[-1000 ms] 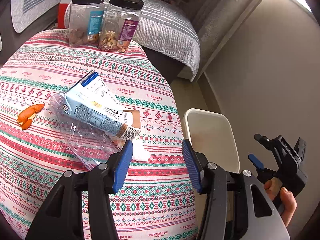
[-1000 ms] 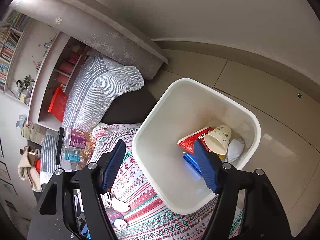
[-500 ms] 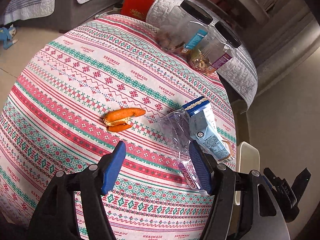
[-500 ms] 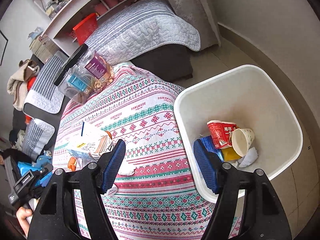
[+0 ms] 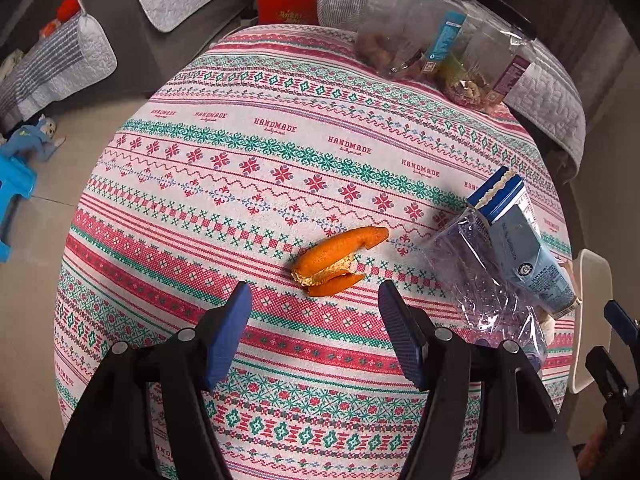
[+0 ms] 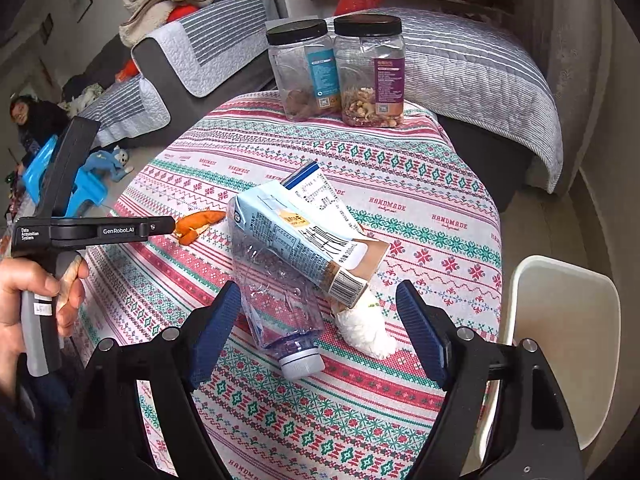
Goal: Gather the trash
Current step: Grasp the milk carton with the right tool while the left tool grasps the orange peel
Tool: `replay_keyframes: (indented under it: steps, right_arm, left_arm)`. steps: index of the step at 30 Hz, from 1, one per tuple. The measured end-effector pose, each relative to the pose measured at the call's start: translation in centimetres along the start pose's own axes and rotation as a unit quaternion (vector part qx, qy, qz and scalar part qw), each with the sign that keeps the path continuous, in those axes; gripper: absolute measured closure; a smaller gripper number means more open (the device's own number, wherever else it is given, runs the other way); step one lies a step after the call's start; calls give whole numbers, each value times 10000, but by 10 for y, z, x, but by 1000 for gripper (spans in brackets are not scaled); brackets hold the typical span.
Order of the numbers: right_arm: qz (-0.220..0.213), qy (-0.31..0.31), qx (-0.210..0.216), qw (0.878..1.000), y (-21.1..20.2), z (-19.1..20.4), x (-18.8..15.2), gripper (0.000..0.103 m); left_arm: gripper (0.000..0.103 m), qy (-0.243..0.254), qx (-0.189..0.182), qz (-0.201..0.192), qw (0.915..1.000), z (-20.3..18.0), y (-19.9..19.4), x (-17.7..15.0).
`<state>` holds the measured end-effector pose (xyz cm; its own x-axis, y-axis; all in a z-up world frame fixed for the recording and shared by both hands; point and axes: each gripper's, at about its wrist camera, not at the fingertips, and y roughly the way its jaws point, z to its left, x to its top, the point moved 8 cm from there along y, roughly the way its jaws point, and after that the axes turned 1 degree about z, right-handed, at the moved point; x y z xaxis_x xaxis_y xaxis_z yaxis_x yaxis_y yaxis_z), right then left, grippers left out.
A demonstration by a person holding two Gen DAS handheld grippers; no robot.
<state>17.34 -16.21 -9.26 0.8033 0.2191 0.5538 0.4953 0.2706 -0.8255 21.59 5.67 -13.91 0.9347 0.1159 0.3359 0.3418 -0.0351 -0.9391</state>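
Note:
An orange peel (image 5: 336,262) lies on the patterned tablecloth (image 5: 248,184); it also shows in the right wrist view (image 6: 198,222). My left gripper (image 5: 314,300) is open and empty, hovering just in front of the peel. A crushed clear plastic bottle (image 6: 276,300) lies under a light blue milk carton (image 6: 304,232), with a crumpled white tissue (image 6: 366,328) beside them. My right gripper (image 6: 318,302) is open and empty, just above the bottle and tissue. The bottle (image 5: 480,280) and carton (image 5: 524,248) show at the right of the left wrist view.
Two clear snack jars (image 6: 340,68) with black lids stand at the table's far edge. A white trash bin (image 6: 560,332) stands on the floor right of the table. Sofas with grey covers (image 6: 480,72) surround the table. A blue stool (image 5: 12,196) is at the left.
Both grippers swung away from the bin toward the table. The left now faces the orange peel closely; the right now looks at the bottle, carton and tissue instead of the bin.

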Motion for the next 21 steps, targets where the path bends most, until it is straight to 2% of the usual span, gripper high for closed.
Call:
replay_keyframes:
  steps: [2, 4, 8, 12, 13, 15, 16, 18, 20, 21]
  right_arm:
    - [-134, -388, -170, 9990, 6, 12, 11, 27]
    - [-134, -640, -76, 9978, 16, 24, 17, 27]
    - [80, -1175, -448, 9920, 44, 35, 20, 28]
    - [97, -1097, -517, 9926, 57, 32, 31, 29]
    - [137, -1079, -512, 9927, 61, 31, 32, 32]
    - [338, -1116, -516, 9918, 73, 31, 30, 47]
    - [307, -1081, -442, 9927, 73, 32, 29, 55]
    - [216, -987, -383, 9941, 67, 33, 34, 60]
    - [85, -727, -145, 9972, 55, 32, 41, 69]
    - [47, -590, -42, 9982, 50, 30, 44, 70]
  left_arm:
    - [39, 360, 200, -57, 9991, 1, -4, 10]
    - [39, 573, 296, -33, 9979, 6, -4, 15]
    - [39, 294, -53, 161, 9994, 21, 7, 13]
    - [39, 232, -276, 283, 9989, 17, 17, 13]
    - [39, 279, -263, 269, 9989, 15, 17, 14]
    - [39, 356, -298, 303, 9985, 12, 21, 14]
    - [39, 383, -331, 354, 9981, 10, 24, 14]
    - [41, 414, -316, 417, 9978, 11, 30, 14]
    - [44, 420, -301, 463, 9976, 11, 35, 15]
    - [45, 417, -301, 472, 9976, 11, 37, 15]
